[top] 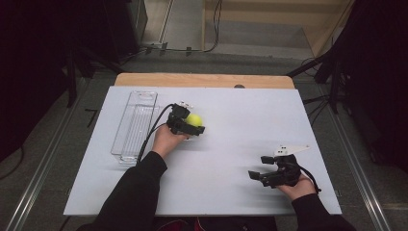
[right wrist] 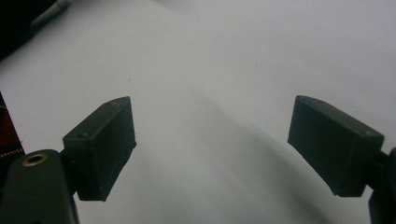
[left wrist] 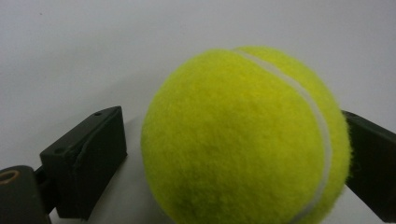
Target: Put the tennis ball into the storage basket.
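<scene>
So there's a clear tray (top: 133, 126) sitting far left on the white surface (top: 231, 115), probably where stuff ends up. Left tongs (top: 193, 126) are spread around the tennis ball (top: 194, 119), one jaw touching, the other just off, so no real pinch. Right tongs (top: 257, 174) hang wide apart, holding nothing.

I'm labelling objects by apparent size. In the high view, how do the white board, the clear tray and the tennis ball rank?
Largest to smallest as they look there:
1. white board
2. clear tray
3. tennis ball, partly hidden by the left gripper
</scene>
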`<move>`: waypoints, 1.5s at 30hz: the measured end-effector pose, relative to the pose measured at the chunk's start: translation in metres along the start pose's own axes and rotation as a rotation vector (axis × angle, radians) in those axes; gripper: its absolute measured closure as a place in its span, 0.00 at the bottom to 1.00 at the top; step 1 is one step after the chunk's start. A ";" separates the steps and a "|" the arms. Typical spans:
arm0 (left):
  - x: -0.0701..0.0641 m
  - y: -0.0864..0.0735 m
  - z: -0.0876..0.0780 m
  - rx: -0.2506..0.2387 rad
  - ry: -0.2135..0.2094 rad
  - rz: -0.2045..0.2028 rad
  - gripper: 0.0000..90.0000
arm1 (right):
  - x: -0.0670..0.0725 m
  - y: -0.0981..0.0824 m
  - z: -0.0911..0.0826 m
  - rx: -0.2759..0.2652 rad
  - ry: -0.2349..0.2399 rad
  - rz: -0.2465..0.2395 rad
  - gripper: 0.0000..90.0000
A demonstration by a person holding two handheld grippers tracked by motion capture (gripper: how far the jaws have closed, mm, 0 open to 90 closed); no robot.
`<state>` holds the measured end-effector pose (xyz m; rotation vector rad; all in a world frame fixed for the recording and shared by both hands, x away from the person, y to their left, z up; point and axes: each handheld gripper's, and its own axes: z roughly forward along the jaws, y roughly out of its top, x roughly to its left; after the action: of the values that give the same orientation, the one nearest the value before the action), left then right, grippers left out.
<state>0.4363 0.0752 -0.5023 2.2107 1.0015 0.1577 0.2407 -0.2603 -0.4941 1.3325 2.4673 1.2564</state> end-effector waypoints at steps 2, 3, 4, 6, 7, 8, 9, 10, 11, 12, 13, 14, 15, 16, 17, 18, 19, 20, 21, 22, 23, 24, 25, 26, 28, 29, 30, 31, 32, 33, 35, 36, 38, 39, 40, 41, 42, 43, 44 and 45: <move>-0.001 -0.001 -0.001 -0.007 0.012 0.011 0.07 | 0.000 0.000 0.000 0.000 0.000 0.001 0.15; -0.001 -0.001 -0.002 -0.012 0.006 0.021 0.11 | 0.000 0.000 0.000 0.000 0.000 0.000 0.15; -0.002 -0.002 -0.003 -0.019 -0.002 0.022 0.20 | 0.000 0.000 0.000 0.000 -0.001 0.000 0.15; -0.003 -0.002 -0.004 -0.019 -0.003 0.031 0.28 | 0.000 0.000 0.000 -0.001 -0.002 0.000 0.15; -0.003 -0.002 -0.004 -0.020 -0.001 0.034 0.28 | 0.000 0.000 0.000 -0.002 -0.003 -0.001 0.15; -0.003 -0.001 -0.004 -0.017 0.001 0.036 0.28 | 0.000 0.000 0.000 -0.002 -0.003 -0.001 0.15; -0.004 -0.001 -0.004 -0.018 0.001 0.037 0.29 | 0.000 0.000 0.000 -0.002 -0.003 0.000 0.15; -0.003 -0.001 -0.004 -0.017 0.001 0.037 0.29 | 0.000 0.000 0.000 -0.002 -0.003 0.000 0.15; -0.003 -0.001 -0.004 -0.016 0.000 0.035 0.29 | 0.000 0.000 0.000 -0.002 -0.003 -0.001 0.15; -0.003 -0.001 -0.004 -0.015 -0.001 0.033 0.29 | 0.000 0.000 0.000 -0.002 -0.002 0.000 0.15; -0.003 -0.001 -0.004 -0.017 -0.005 0.029 0.29 | 0.000 0.000 0.000 -0.002 -0.002 0.000 0.15; -0.003 -0.001 -0.004 -0.017 -0.005 0.029 0.29 | 0.000 0.000 0.000 -0.002 -0.002 0.000 0.15; -0.002 -0.001 -0.004 -0.017 -0.005 0.027 0.29 | 0.000 0.000 0.000 -0.002 -0.002 0.001 0.15; -0.002 -0.001 -0.004 -0.018 -0.005 0.027 0.29 | 0.000 0.000 0.000 -0.003 -0.003 0.001 0.15; -0.002 -0.001 -0.004 -0.017 -0.006 0.024 0.29 | 0.000 0.000 0.000 -0.003 -0.003 0.001 0.15; -0.002 -0.001 -0.004 -0.017 -0.007 0.023 0.29 | 0.000 0.000 0.000 -0.001 -0.002 0.002 0.15; -0.002 -0.001 -0.004 -0.018 -0.005 0.021 0.29 | 0.000 0.000 0.000 0.000 -0.004 0.003 0.15; -0.003 -0.001 -0.004 -0.015 -0.002 0.026 0.29 | 0.000 0.000 0.000 0.000 -0.003 0.003 0.15; -0.003 -0.001 -0.005 -0.013 0.002 0.030 0.29 | 0.000 0.000 0.000 0.000 -0.004 0.004 0.15; -0.003 -0.001 -0.005 -0.012 0.002 0.030 0.29 | -0.001 0.000 0.000 -0.001 -0.004 0.004 0.15; -0.003 -0.001 -0.005 -0.010 0.002 0.029 0.29 | 0.000 0.000 0.000 -0.001 -0.003 0.005 0.15; -0.003 -0.001 -0.005 -0.008 0.001 0.025 0.29 | -0.001 0.000 0.000 0.000 -0.004 0.004 0.15; -0.003 -0.001 -0.005 -0.012 -0.003 0.015 0.29 | -0.001 0.000 0.000 -0.001 -0.003 0.003 0.15; -0.002 -0.001 -0.005 -0.010 -0.003 0.013 0.29 | 0.000 0.000 0.000 -0.003 0.000 0.004 0.15; -0.002 0.000 -0.006 -0.002 -0.004 0.010 0.29 | 0.000 0.000 0.000 -0.008 0.003 0.005 0.15; -0.002 0.000 -0.007 -0.002 -0.002 0.008 0.29 | 0.000 0.001 -0.001 -0.008 0.003 0.006 0.15; -0.003 0.000 -0.007 0.000 -0.001 0.008 0.29 | 0.000 0.001 -0.001 -0.009 0.002 0.006 0.15; -0.003 0.001 -0.008 -0.002 -0.004 0.004 0.29 | 0.000 0.001 -0.001 -0.007 0.003 0.006 0.15; -0.003 0.001 -0.009 0.002 -0.011 0.006 0.29 | 0.000 0.001 0.000 -0.007 0.003 0.006 0.15; -0.003 0.002 -0.010 0.000 -0.014 0.004 0.29 | -0.001 0.001 0.000 -0.007 0.002 0.007 0.15; -0.004 0.003 -0.012 0.001 -0.015 0.003 0.29 | -0.001 0.001 0.000 -0.006 0.003 0.008 0.15; -0.004 0.004 -0.014 -0.003 -0.019 0.002 0.29 | -0.001 0.001 0.000 -0.006 0.002 0.008 0.15; -0.006 0.006 -0.017 -0.010 -0.017 0.008 0.29 | -0.001 0.001 0.000 -0.006 0.003 0.007 0.15; -0.007 0.007 -0.019 -0.012 -0.021 0.012 0.29 | -0.001 0.001 0.000 -0.006 0.003 0.007 0.15; -0.007 0.008 -0.022 -0.015 -0.022 0.017 0.29 | -0.001 0.001 0.000 -0.006 0.002 0.007 0.15; -0.008 0.009 -0.024 -0.022 -0.023 0.016 0.29 | -0.001 0.001 0.000 -0.006 0.002 0.007 0.15; -0.009 0.011 -0.026 -0.026 -0.028 0.013 0.29 | -0.001 0.001 0.000 -0.005 0.002 0.008 0.15; -0.009 0.012 -0.029 -0.025 -0.031 0.015 0.29 | -0.001 0.001 0.000 -0.005 0.002 0.007 0.15; -0.010 0.014 -0.031 -0.024 -0.032 0.012 0.29 | -0.001 0.001 0.000 -0.006 0.003 0.008 0.15; -0.011 0.016 -0.033 -0.023 -0.034 0.016 0.29 | -0.001 0.001 0.000 -0.007 0.003 0.007 0.15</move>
<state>0.4258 0.0783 -0.4654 2.1939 0.9590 0.1371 0.2414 -0.2611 -0.4937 1.3395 2.4595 1.2685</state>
